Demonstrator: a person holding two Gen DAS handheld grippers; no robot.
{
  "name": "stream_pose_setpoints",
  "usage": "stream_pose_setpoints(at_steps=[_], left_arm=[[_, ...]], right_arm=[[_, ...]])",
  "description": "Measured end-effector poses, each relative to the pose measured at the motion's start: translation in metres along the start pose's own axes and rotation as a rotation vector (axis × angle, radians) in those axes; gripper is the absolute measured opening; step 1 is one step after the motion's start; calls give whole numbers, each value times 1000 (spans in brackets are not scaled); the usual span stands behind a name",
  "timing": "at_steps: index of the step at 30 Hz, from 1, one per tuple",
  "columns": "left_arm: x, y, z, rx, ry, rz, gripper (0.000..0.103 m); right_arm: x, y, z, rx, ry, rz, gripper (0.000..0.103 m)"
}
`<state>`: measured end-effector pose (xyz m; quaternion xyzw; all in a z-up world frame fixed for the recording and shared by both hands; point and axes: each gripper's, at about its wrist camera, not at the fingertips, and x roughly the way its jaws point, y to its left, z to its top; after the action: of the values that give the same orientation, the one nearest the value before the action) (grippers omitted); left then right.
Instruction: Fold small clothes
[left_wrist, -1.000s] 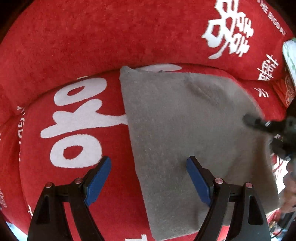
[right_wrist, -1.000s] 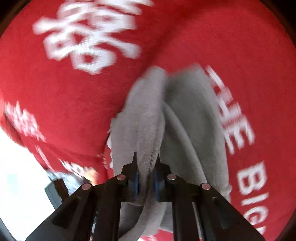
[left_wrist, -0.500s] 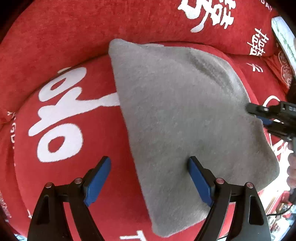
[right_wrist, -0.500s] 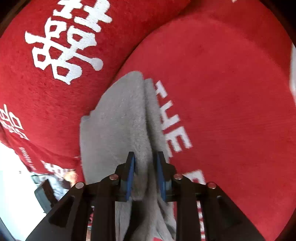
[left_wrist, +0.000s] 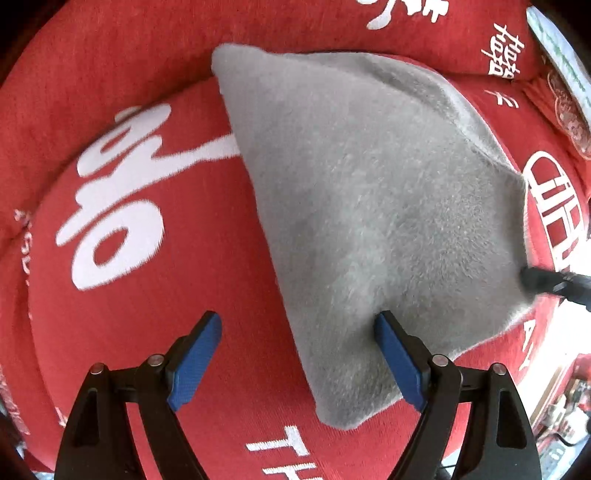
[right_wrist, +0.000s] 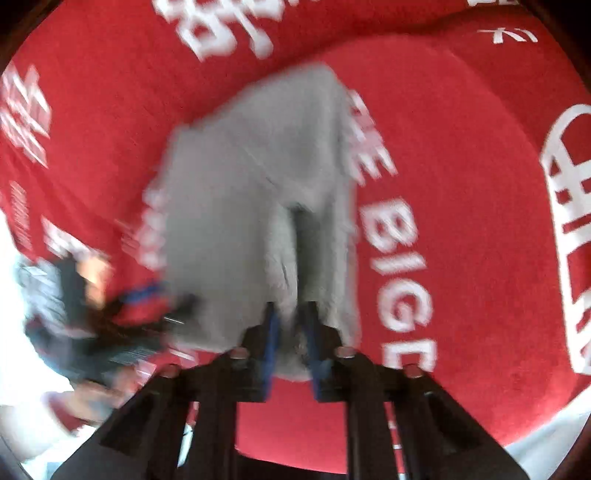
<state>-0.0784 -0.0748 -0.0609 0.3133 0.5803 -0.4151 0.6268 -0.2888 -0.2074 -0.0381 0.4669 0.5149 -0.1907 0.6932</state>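
Grey fleece cloth laid on red printed cushion | right gripper clamped on its edge | left gripper spread wide, empty | risk: fleece slipped from narrow pinch, fold lost.

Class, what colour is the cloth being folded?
Plain grey cloth; clearest in the left wrist view.

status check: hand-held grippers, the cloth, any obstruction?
Left hand-held gripper open, empty, straddling the gray cloth edge. Right hand-held gripper shut on gray cloth, view motion-blurred. Cloth lies on red cushion. Nothing in the way.
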Motion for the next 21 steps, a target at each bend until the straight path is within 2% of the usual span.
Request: stream_pose_setpoints(at_steps=[1,4,6,10,13,17,18,21], left_arm=[[0,2,-3,1,2,4,93],[-2,7,-10,12,4,-11,93],[-2,11,-15,14,8,-15,93],[-6,16,-22,12,14,-10,93],[-6,15,-23,10,17,-11,93],[-5,15,-22,-4,20,-14,93],[-5,14,-22,-7,20,-15,93],[-8,19,-26,-10,20,-13,93]], right_arm=[[8,-7,-6,-6,11,-42,9],[3,-23,-13,60,-19,-1,10],[-4,-28,-17,82,-29,-17,13],[-8,-38,-26,90,15,-139,13],[-19,-46,-32,153,11,-122,13],[-44,-45,-34,197,-57,-106,13],[-52,-39,-32,194,-94,-75,19],[-61,-17,-21,126,-130,-22,19]])
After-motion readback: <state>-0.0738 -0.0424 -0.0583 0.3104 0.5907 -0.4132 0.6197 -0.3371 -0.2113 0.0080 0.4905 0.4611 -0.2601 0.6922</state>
